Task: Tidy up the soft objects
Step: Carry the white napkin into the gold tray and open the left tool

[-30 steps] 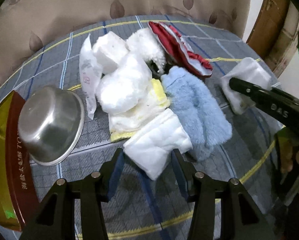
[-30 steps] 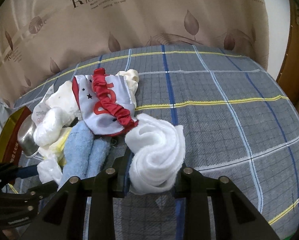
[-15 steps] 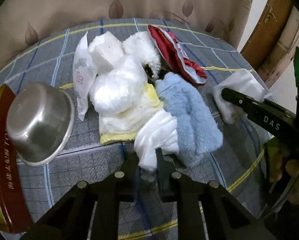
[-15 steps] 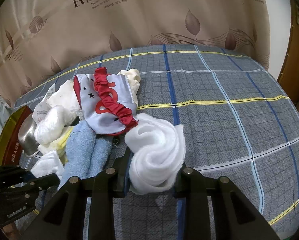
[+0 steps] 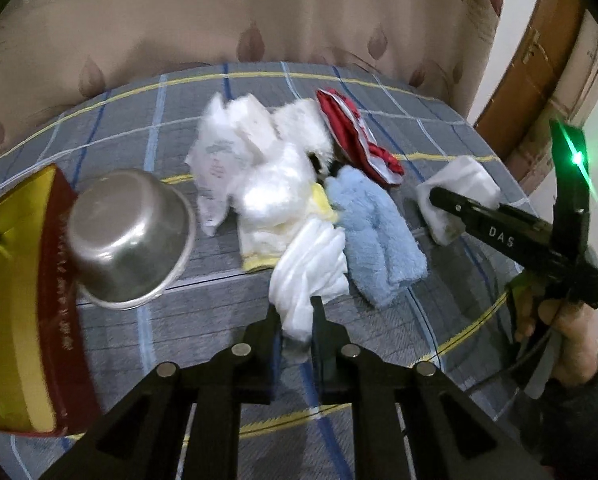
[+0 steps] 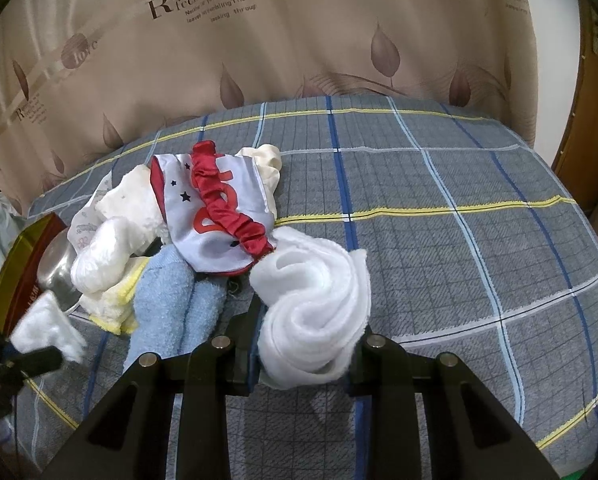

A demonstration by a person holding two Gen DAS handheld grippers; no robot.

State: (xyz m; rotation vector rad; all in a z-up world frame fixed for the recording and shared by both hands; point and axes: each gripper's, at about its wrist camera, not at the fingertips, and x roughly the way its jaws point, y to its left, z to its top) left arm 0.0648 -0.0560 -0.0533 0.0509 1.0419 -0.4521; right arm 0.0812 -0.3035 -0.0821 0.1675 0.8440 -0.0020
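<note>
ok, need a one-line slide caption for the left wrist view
Left gripper shut on a white cloth at the edge of a soft-item pile on the plaid bedcover.

The right gripper [image 6: 305, 340] clamps a rolled white fleece cloth [image 6: 315, 312] on a grey plaid bedspread [image 6: 439, 240]. Just left lie a light blue fluffy towel [image 6: 167, 304] and a red-trimmed white satin garment [image 6: 215, 216].

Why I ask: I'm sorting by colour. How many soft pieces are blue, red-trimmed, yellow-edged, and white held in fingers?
Blue towel: 1
Red-trimmed garment: 1
Yellow-edged cloth: 1
White, gripped: 2 (white cloth, rolled white towel)
Total: 5, leaving out the tangled loose white heap.
</note>
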